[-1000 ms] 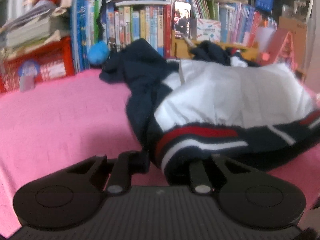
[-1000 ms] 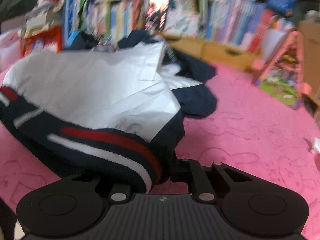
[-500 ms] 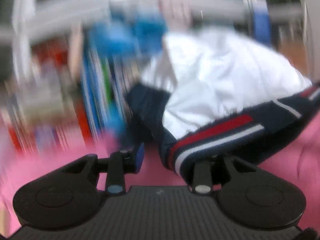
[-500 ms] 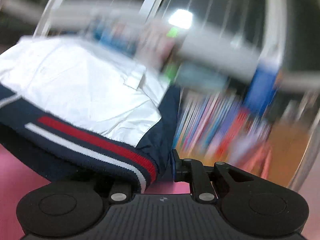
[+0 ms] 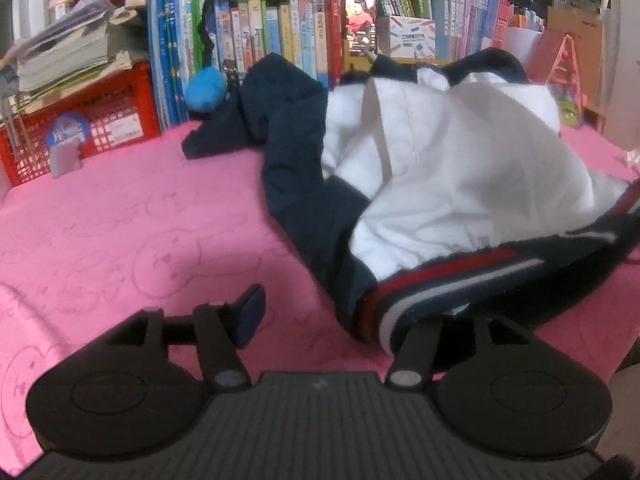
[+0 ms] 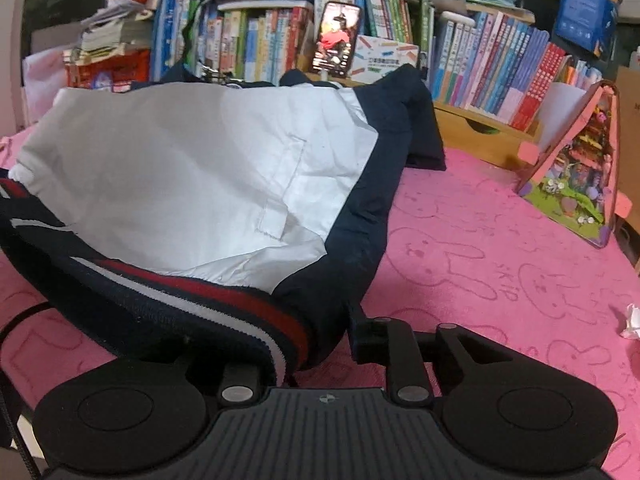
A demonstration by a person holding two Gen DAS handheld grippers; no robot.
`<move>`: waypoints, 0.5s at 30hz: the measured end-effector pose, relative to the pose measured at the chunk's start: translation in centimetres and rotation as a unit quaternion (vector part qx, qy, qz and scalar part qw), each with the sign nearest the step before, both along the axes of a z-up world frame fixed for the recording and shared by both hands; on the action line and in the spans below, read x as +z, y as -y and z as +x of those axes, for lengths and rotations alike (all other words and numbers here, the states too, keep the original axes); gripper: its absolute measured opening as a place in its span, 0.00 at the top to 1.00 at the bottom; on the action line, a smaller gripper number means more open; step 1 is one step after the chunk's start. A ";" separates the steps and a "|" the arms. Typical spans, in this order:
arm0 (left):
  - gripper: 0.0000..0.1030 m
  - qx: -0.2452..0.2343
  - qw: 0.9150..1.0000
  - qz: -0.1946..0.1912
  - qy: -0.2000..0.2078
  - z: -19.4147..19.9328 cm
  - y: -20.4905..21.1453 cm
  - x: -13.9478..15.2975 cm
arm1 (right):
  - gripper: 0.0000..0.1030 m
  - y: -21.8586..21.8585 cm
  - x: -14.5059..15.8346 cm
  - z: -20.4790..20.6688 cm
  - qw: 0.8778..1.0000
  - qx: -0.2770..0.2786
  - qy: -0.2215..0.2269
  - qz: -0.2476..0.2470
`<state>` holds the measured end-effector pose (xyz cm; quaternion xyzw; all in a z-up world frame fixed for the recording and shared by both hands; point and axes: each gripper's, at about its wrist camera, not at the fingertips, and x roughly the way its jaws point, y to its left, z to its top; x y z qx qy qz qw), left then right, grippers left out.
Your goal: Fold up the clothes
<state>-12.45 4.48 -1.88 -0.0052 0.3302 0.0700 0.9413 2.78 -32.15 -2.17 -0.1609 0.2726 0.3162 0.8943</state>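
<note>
Lying across the foreground: pink bunny-print cover (image 6: 500, 240). Standing at twelve o'clock: crammed bookshelf (image 5: 280, 36). Sitting at ten o'clock: red crate (image 5: 108, 116).

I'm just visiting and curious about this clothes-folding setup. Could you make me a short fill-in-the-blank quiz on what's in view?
1. The jacket lies on a ____ cloth.
2. Its navy hem carries white and ____ stripes.
3. A phone stands propped against a row of ____.
4. A crumpled scrap of ____ paper lies near the right gripper.

Missing words: pink; red; books; white

Pink blanket (image 5: 120, 216) (bunny-patterned) bears jacket (image 5: 460, 168).
</note>
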 end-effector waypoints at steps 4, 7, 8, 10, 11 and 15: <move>0.43 0.002 1.000 0.008 0.006 -0.9 0.4 0.6 | 0.65 1.7 0.3 -0.3 0.998 0.013 -0.031 0.044; 0.41 0.002 1.000 0.009 0.014 -1.3 0.6 1.1 | 0.59 3.0 0.8 -0.2 0.996 0.012 -0.048 0.072; 0.41 0.000 1.000 0.011 0.014 -1.3 0.7 1.1 | 0.59 3.5 0.9 -0.3 0.995 0.012 -0.054 0.079; 0.41 -0.004 1.000 0.016 0.015 -1.3 1.1 1.0 | 0.58 4.1 1.4 -0.6 0.995 0.013 -0.058 0.085; 0.41 -0.007 1.000 0.020 0.014 -1.3 1.4 1.0 | 0.57 4.5 1.6 -0.8 0.994 0.014 -0.060 0.088; 0.41 -0.020 0.999 0.030 0.015 -1.3 2.2 1.2 | 0.53 4.3 2.2 -2.5 0.999 0.019 -0.014 0.023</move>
